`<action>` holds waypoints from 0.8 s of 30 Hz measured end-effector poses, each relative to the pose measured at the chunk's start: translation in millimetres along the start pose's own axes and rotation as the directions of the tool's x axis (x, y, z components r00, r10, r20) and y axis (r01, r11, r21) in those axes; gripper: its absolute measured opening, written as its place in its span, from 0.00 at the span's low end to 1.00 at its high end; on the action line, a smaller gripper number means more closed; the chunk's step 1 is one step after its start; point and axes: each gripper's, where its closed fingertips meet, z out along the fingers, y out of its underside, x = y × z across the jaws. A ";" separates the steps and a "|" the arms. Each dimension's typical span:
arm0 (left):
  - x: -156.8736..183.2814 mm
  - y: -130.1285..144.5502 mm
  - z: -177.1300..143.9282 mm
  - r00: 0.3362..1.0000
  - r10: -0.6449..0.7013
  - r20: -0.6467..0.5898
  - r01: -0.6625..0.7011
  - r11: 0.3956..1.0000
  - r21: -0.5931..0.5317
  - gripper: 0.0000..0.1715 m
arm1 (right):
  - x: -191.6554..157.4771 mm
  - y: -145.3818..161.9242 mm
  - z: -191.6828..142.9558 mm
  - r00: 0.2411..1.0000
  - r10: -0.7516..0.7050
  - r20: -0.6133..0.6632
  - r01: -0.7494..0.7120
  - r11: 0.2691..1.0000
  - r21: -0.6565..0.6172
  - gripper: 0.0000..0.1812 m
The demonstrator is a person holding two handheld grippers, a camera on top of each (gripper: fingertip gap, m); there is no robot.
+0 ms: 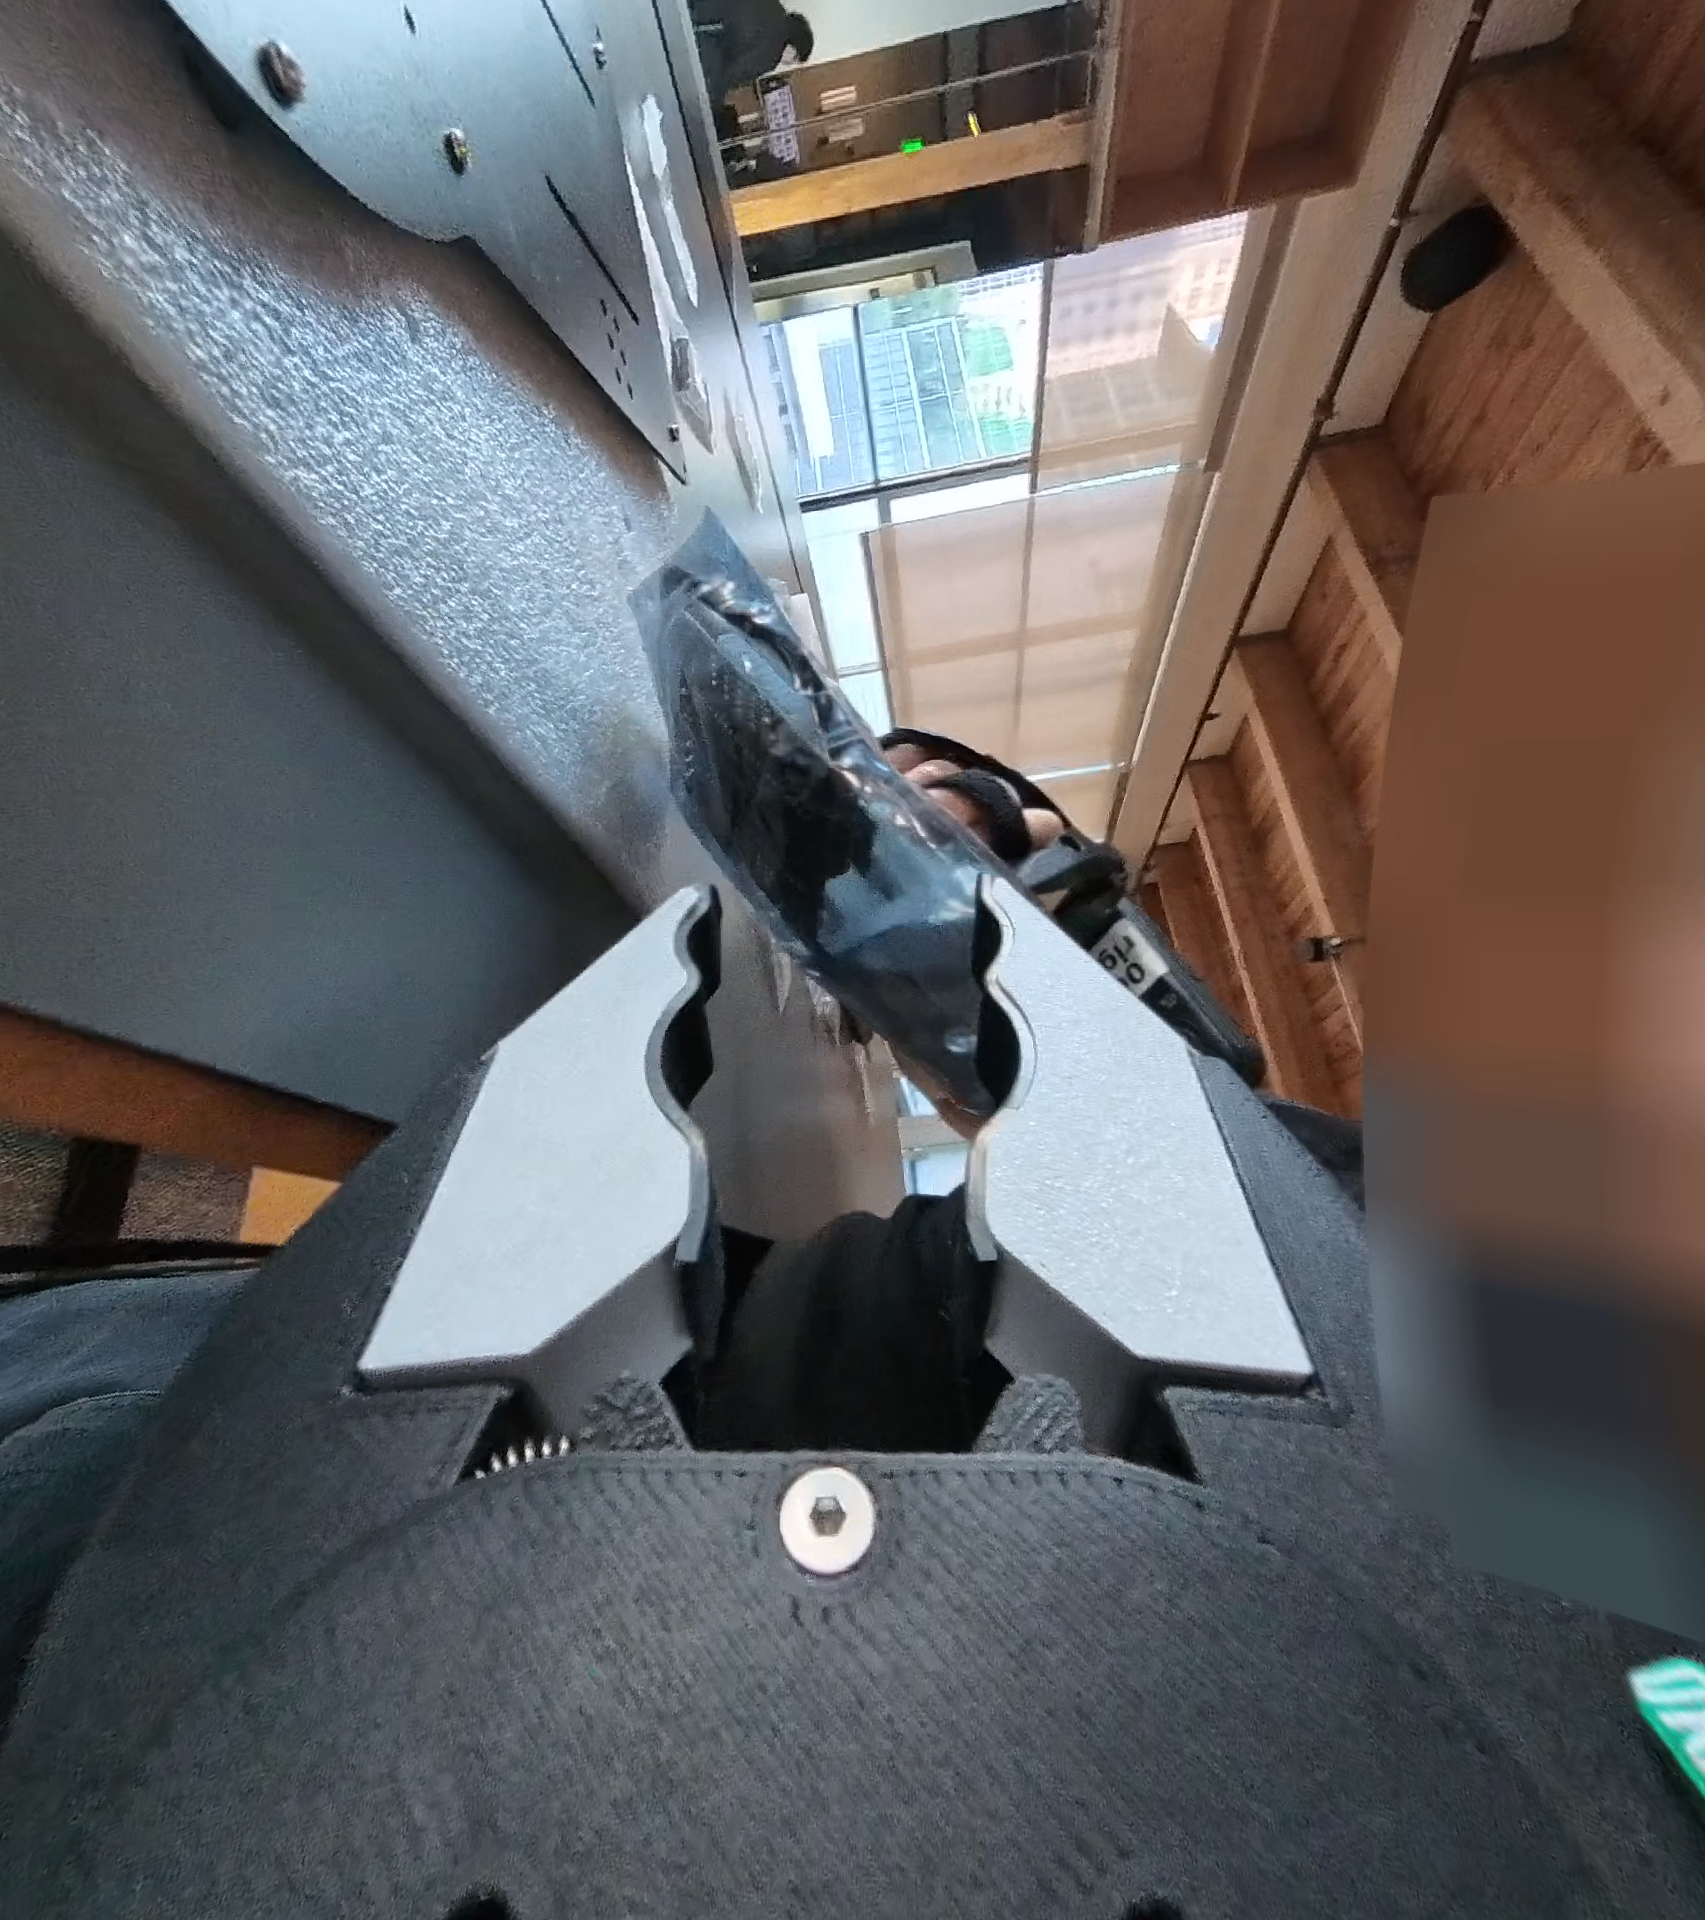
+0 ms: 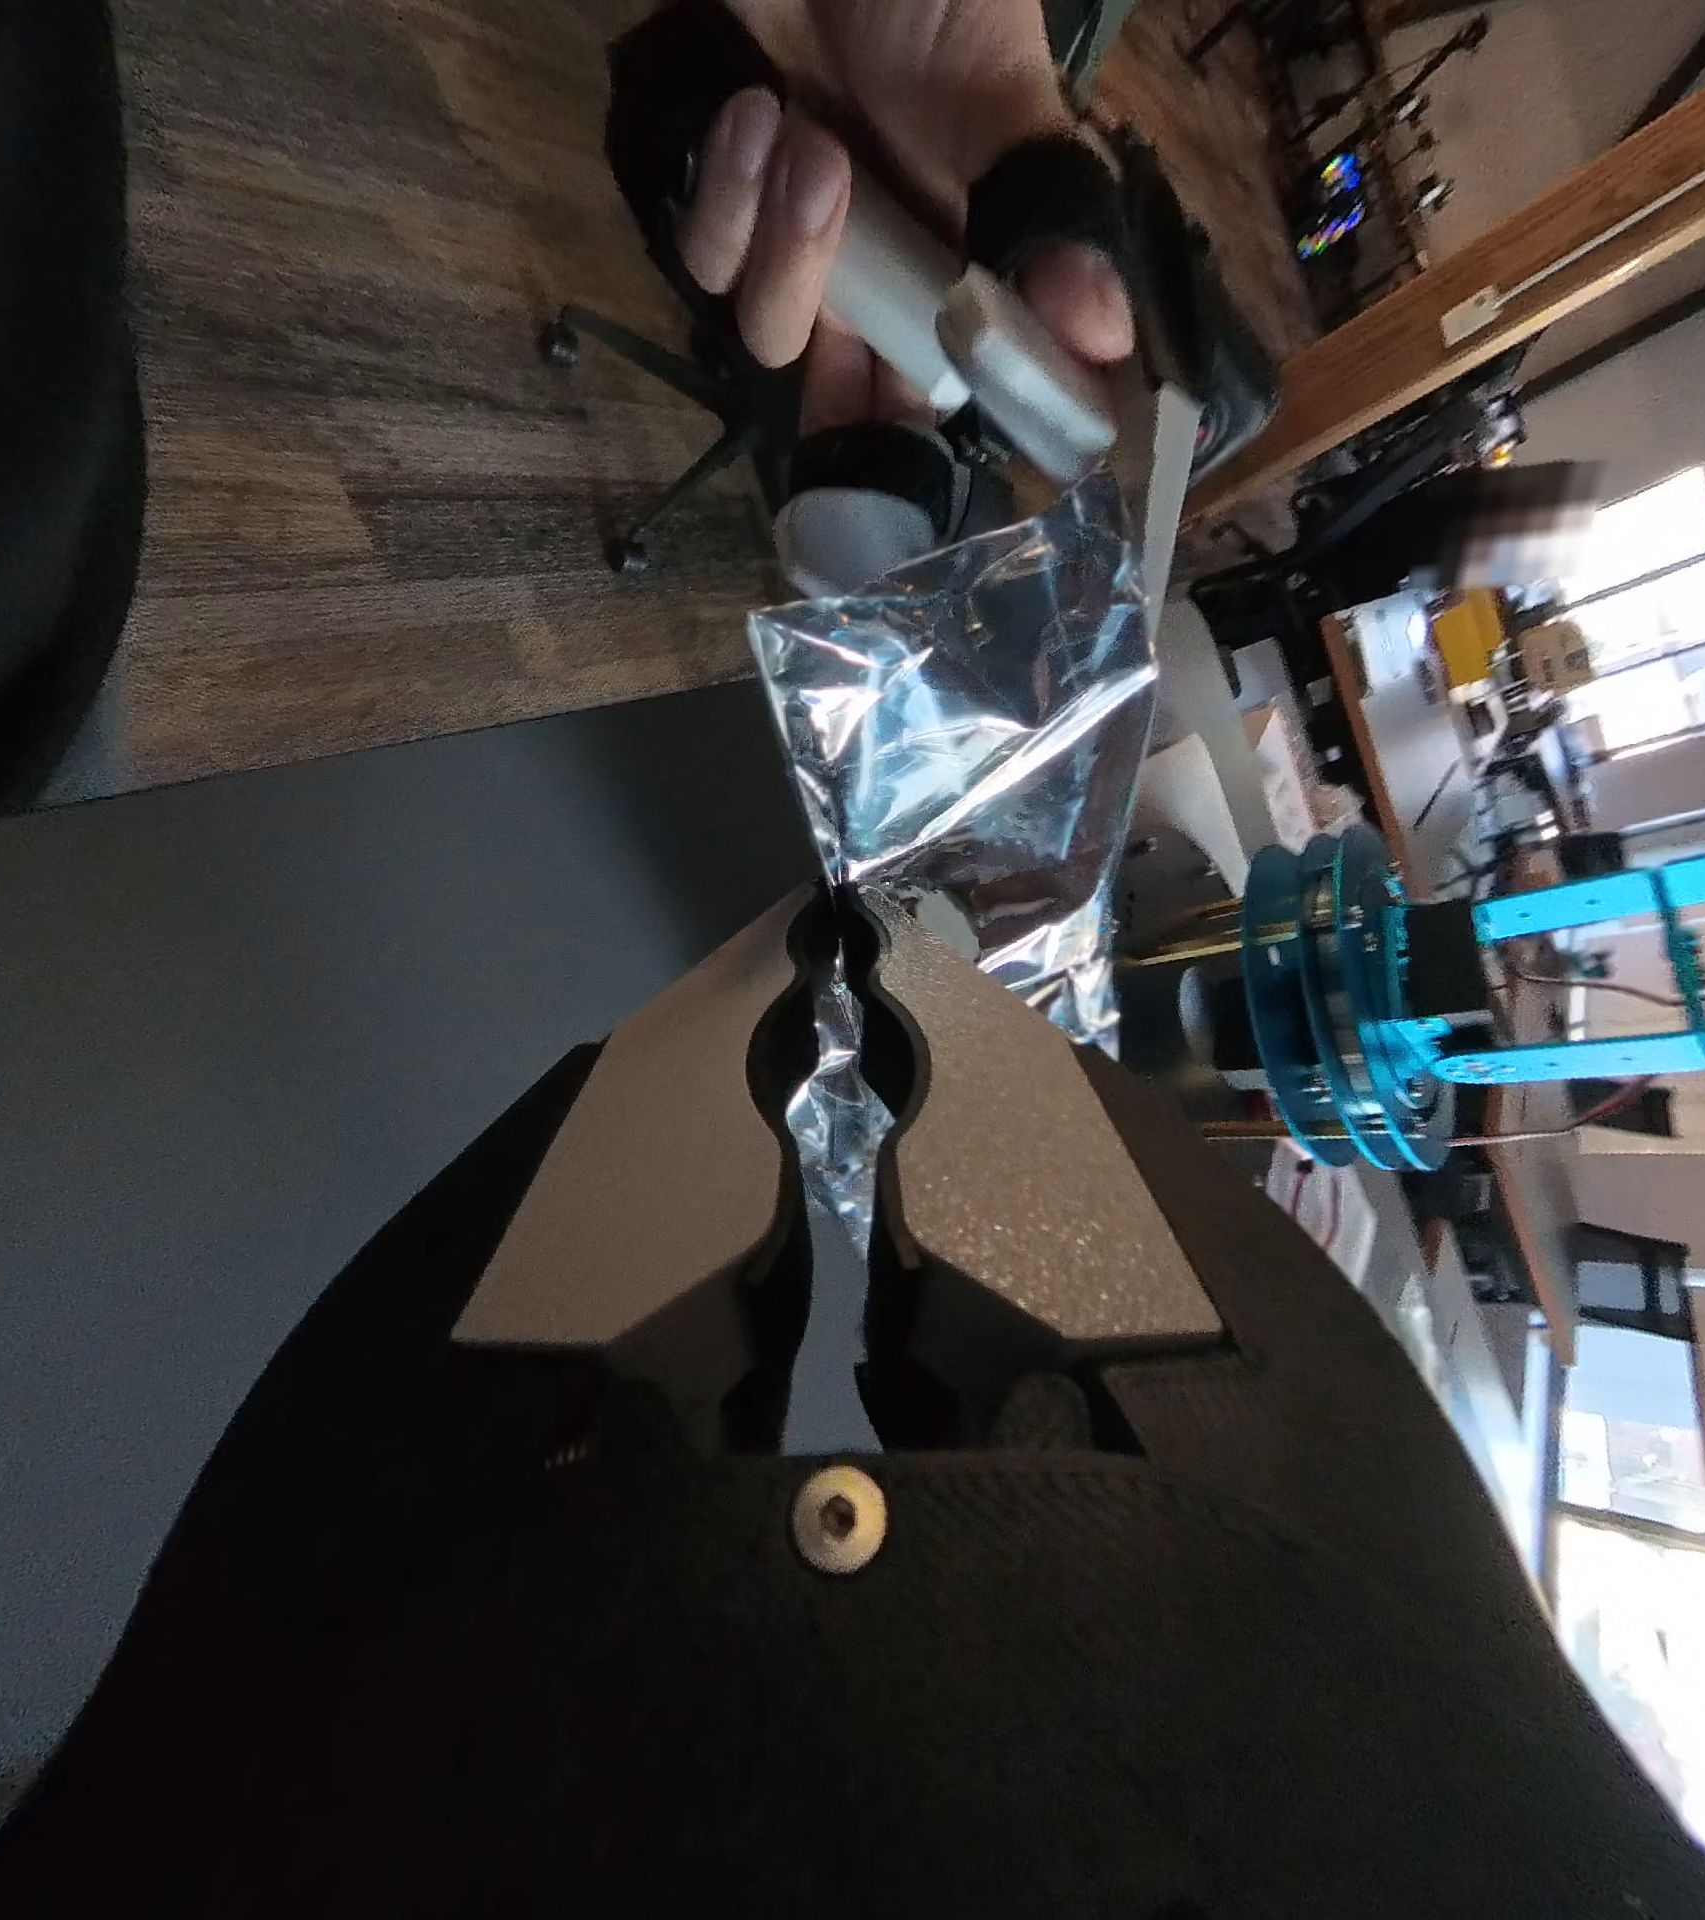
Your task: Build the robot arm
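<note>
My right gripper (image 2: pixel 843 902) is shut on the lower corner of a crinkled, shiny silver plastic bag (image 2: pixel 962 727) and holds it up in the air. The other gripper's grey fingers (image 2: pixel 983 343) and a hand (image 2: pixel 889 94) show above the bag's top edge. In the left wrist view my left gripper (image 1: pixel 848 899) is open. The same bag (image 1: pixel 796 810) looks dark there, with something black inside. It hangs between my fingers and rests against the right finger (image 1: pixel 1118 1143). The right gripper and its holder's hand (image 1: pixel 973 805) show behind the bag.
A grey metal case with screws (image 1: pixel 432 125) and a grey mat (image 1: pixel 152 727) lie to the left. A blue acrylic device with wires (image 2: pixel 1347 987) stands on a table to the right. An office chair base (image 2: pixel 682 416) is on the wood floor (image 2: pixel 360 364). The grippers' ends are close to 6 cm from one another.
</note>
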 end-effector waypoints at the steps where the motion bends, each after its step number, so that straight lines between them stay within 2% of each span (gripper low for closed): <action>1: 2.3 1.3 -2.5 1.000 -0.012 -0.022 0.012 1.000 0.004 0.27 | -0.1 0.8 2.5 1.000 0.026 0.012 -0.026 1.000 -0.014 0.00; 3: 3.7 1.0 -7.4 0.997 -0.042 -0.063 0.044 0.998 0.034 0.28 | 1.6 -1.8 5.7 0.998 0.057 0.008 -0.057 0.998 -0.010 0.00; 7: 7.9 -2.4 -20.5 0.984 -0.079 -0.161 0.099 0.987 0.124 0.29 | 2.2 4.2 15.2 0.993 0.114 -0.007 -0.115 0.990 -0.081 0.00; 10: 14.3 -12.7 -30.1 0.978 -0.049 -0.205 0.090 0.976 0.196 0.27 | -5.0 13.5 23.3 0.989 0.148 0.013 -0.144 0.977 -0.156 0.00; 12: 9.5 -10.0 -24.2 0.991 0.003 -0.132 0.021 0.983 0.180 0.26 | -4.3 14.0 27.8 0.986 0.165 -0.020 -0.166 0.974 -0.157 0.00; 15: -11.3 -4.0 -15.0 0.993 0.097 0.072 -0.105 0.987 0.125 0.24 | -6.7 17.2 32.9 0.976 0.216 -0.032 -0.218 0.958 -0.187 0.00; 18: -28.6 1.5 -12.7 0.953 0.194 0.231 -0.213 0.976 0.057 0.11 | -8.6 16.4 37.7 0.953 0.299 -0.044 -0.302 0.933 -0.196 0.03; 21: -26.7 2.3 -11.1 0.930 0.275 0.243 -0.283 0.959 -0.001 0.02 | -4.8 11.3 33.0 0.919 0.391 -0.050 -0.394 0.908 -0.140 0.12; 24: -25.3 -1.6 -10.9 0.894 0.366 0.258 -0.360 0.930 -0.075 0.00 | 7.0 6.9 15.0 0.842 0.539 -0.042 -0.540 0.841 -0.035 0.16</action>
